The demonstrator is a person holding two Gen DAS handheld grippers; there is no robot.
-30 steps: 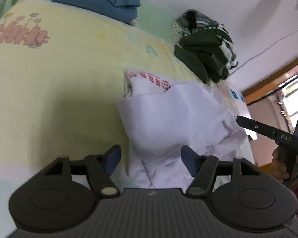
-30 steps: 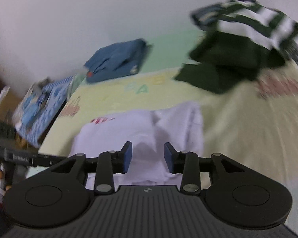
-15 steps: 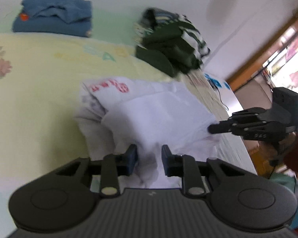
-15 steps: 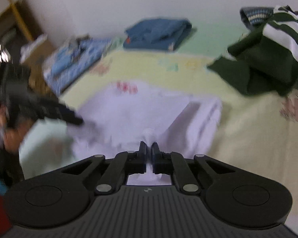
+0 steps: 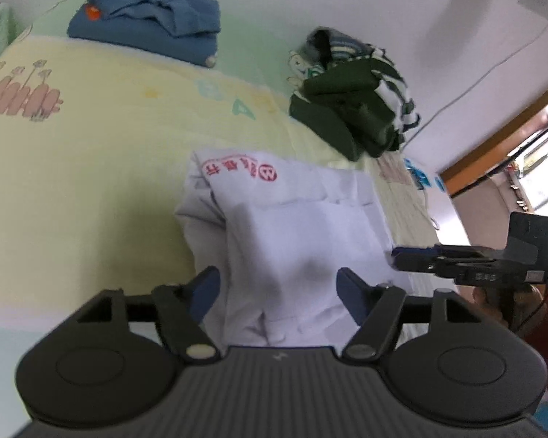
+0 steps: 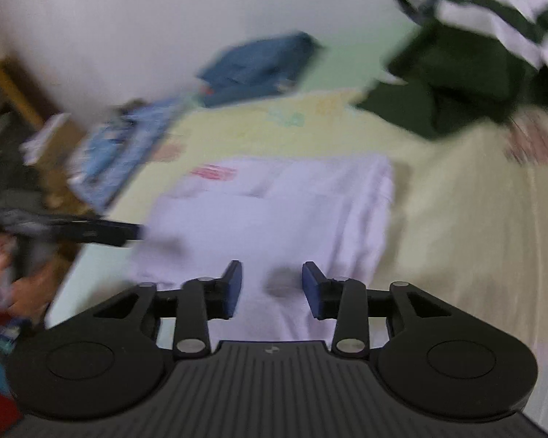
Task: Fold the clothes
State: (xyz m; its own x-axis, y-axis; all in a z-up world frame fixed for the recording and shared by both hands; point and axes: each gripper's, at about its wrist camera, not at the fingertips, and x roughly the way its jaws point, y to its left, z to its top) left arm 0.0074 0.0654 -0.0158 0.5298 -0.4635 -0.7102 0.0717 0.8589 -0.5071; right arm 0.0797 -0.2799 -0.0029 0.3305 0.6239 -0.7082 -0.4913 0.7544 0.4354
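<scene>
A white garment [image 5: 296, 233] with red print lies folded on the yellow bedspread [image 5: 84, 168]. My left gripper [image 5: 277, 288] hovers open over its near edge, nothing between the fingers. The right gripper [image 5: 398, 255] shows from the side at the garment's right edge in the left wrist view. In the blurred right wrist view the white garment [image 6: 274, 211] lies flat below my right gripper [image 6: 272, 284], which is open and holds nothing. The left gripper [image 6: 128, 233] reaches in from the left there.
A folded blue garment [image 5: 146, 14] lies at the far end by the wall. A dark green and white striped pile [image 5: 358, 109] sits at the far right. The bed's right edge [image 5: 420, 215] drops beside a doorway. A hand and red sleeve [image 6: 3, 284] hold the left tool.
Both grippers were closed or nearly closed on the white garment half a second ago and have since opened and let it go. The garment now lies flatter, folded over.
</scene>
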